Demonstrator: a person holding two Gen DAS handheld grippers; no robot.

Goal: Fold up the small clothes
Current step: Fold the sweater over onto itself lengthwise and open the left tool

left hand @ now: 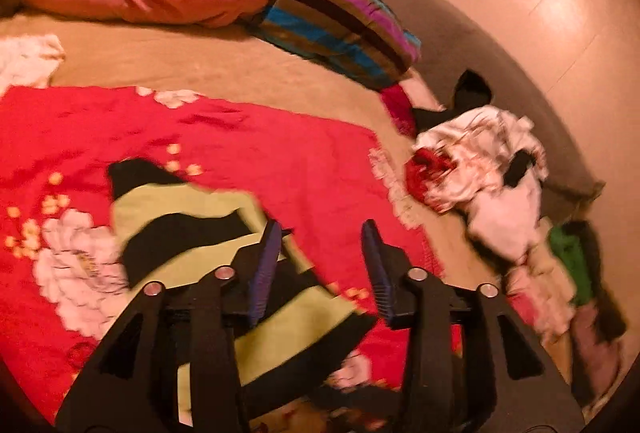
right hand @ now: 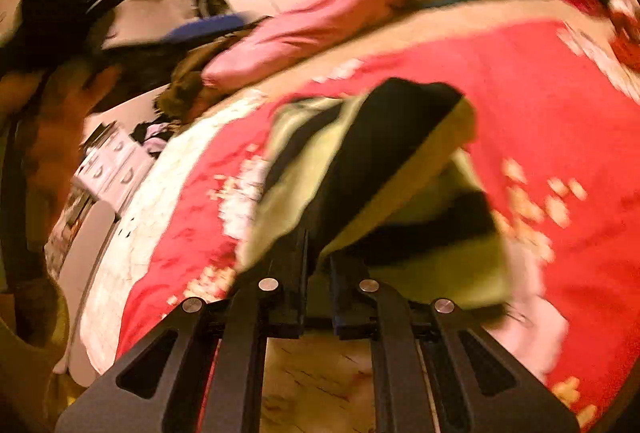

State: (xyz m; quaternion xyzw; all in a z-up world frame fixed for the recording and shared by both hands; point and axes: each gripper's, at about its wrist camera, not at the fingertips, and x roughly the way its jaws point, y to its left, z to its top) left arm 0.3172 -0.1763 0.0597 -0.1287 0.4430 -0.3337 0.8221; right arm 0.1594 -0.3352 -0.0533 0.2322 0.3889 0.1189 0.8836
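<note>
While angled down, right tool (right hand: pixel 318 253) pinching striped garment (right hand: pixel 384 169), left tool (left hand: pixel 322 233) parted.

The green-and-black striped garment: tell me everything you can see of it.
The striped garment is small, of soft cloth in broad yellow-green and black bands. It is crumpled, not yet neatly folded, and lies partly on the red floral blanket. The right gripper is shut on one edge, lifting that part. The left gripper is open above it, with no cloth pinched.

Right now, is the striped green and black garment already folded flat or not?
Not folded flat. The striped garment hangs bunched from the shut right gripper, above the red blanket.
</note>
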